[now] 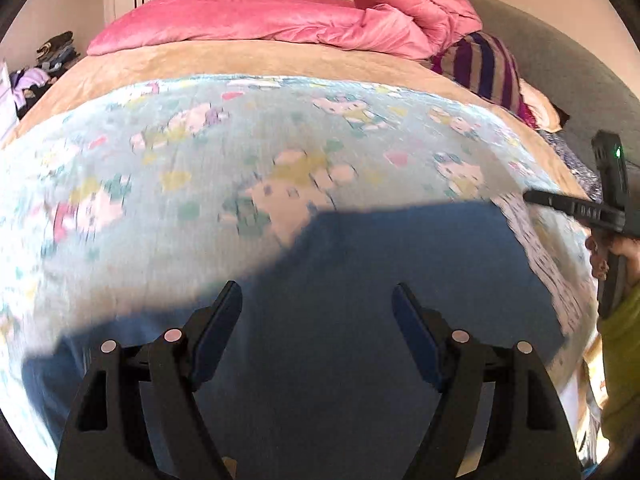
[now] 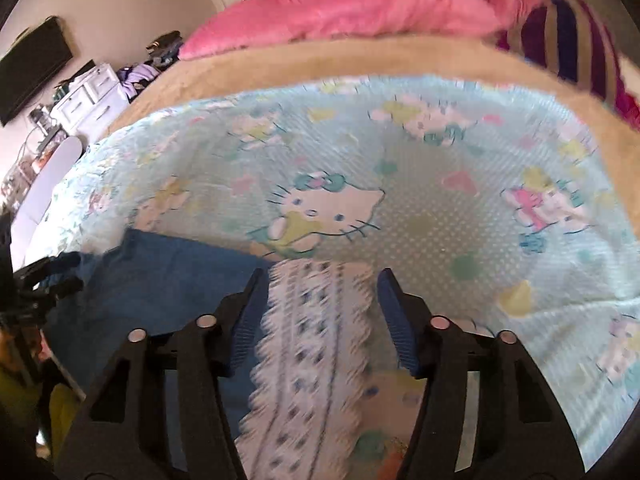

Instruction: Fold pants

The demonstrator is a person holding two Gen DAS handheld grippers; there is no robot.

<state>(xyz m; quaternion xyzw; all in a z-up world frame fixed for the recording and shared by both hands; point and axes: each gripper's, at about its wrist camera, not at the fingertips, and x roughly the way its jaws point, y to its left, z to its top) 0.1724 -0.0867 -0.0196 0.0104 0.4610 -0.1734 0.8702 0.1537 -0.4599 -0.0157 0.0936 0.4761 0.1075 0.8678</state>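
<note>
Blue pants (image 1: 360,280) lie flat on the light-blue cartoon-cat sheet (image 1: 200,160), with a white lace hem band (image 1: 536,248) along their right end. My left gripper (image 1: 316,296) is open and empty above the blue cloth. In the right wrist view the pants (image 2: 172,276) lie at left and the lace band (image 2: 312,332) runs between the fingers. My right gripper (image 2: 320,280) is open, its fingers on either side of the lace, not closed on it. The right gripper also shows at the right edge of the left view (image 1: 580,208).
The bed has a tan blanket (image 1: 240,60), a pink duvet (image 1: 260,20) at the far end and a striped purple pillow (image 1: 484,64) at the right. A white dresser (image 2: 92,100) and clothes piles stand left of the bed.
</note>
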